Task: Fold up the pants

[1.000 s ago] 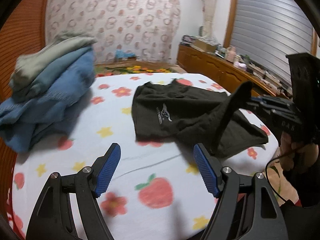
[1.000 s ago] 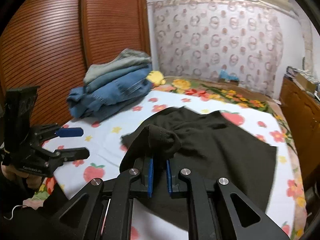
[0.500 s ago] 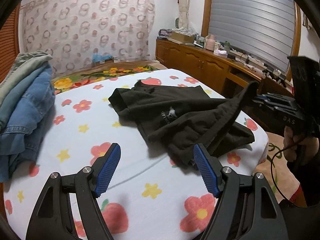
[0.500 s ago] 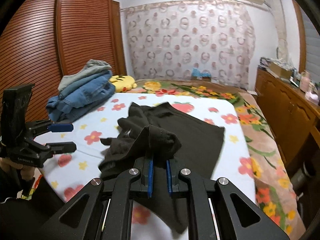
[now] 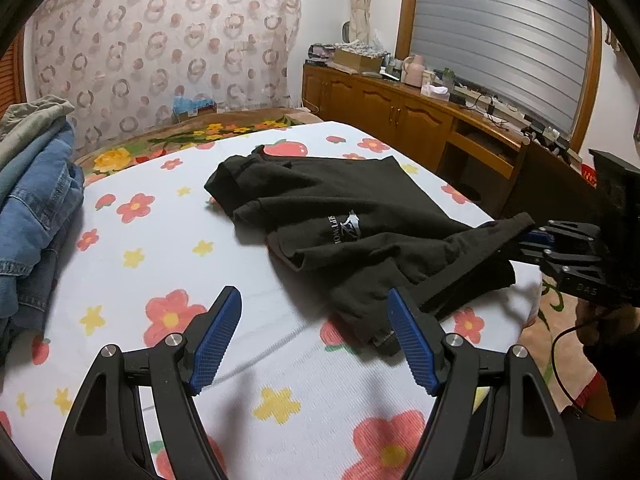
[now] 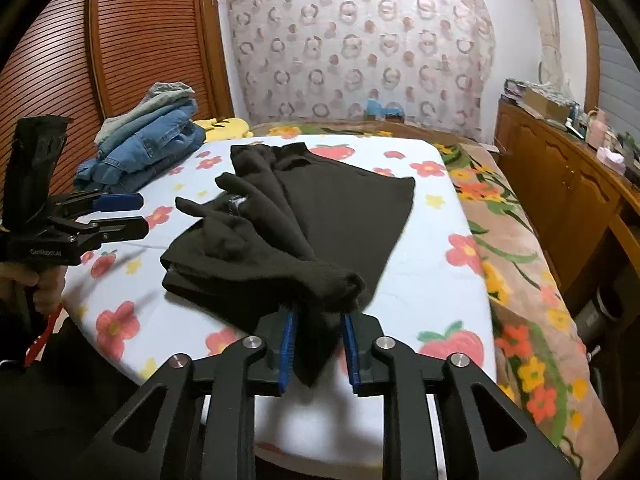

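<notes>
The black pants (image 5: 340, 216) lie crumpled on the flowered bed sheet (image 5: 132, 264), a small white logo facing up. In the right wrist view the pants (image 6: 352, 208) spread from the bed's middle toward my right gripper (image 6: 318, 350), whose blue pads stand a little apart with a bunched end of the pants still between them. In the left wrist view my left gripper (image 5: 314, 340) is open and empty above the sheet, just left of the pants' near edge. The right gripper (image 5: 532, 236) shows there at the right with cloth at its tips.
A pile of folded jeans and other clothes (image 6: 148, 140) sits at the bed's far left corner. A wooden sideboard (image 5: 420, 120) with clutter runs along the right wall. A brown slatted wardrobe (image 6: 132, 48) stands left. The bed edge (image 6: 472, 240) drops to a flowered blanket.
The right gripper has pulled the pants' end down toward the bed's near edge, and its jaws have parted from tightly shut. The left gripper swung right, still open.
</notes>
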The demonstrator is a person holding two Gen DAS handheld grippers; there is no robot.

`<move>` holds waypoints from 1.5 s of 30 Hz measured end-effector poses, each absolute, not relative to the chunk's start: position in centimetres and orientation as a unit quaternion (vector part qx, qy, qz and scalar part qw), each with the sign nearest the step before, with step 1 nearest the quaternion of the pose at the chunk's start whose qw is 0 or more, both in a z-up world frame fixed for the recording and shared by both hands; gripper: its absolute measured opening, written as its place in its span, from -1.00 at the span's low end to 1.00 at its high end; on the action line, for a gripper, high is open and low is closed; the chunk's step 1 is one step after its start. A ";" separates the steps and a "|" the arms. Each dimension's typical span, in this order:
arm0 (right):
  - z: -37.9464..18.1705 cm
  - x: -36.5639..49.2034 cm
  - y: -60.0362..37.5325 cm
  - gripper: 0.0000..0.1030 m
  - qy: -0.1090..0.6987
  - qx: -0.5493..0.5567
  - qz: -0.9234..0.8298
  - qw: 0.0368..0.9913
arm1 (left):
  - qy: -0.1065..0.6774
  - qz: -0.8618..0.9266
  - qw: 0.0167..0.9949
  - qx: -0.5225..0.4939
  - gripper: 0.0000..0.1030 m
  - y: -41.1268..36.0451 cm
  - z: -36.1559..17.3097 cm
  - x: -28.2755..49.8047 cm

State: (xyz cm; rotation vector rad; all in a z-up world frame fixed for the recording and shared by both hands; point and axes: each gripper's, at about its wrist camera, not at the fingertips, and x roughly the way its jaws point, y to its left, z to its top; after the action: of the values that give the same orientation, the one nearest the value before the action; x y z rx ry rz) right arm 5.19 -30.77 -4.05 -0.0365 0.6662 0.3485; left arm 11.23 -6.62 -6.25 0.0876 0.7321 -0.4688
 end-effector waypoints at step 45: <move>-5.4 13.8 -20.6 -0.14 0.339 -0.090 0.283 0.893 | 0.363 -0.174 0.915 0.022 0.48 0.0 -7.7 15.5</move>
State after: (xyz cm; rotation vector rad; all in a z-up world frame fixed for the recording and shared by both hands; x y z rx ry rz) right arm 13.82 -20.59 -5.38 -0.1877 0.7026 0.5882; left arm 15.52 0.04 -7.75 0.0462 0.7482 -0.3590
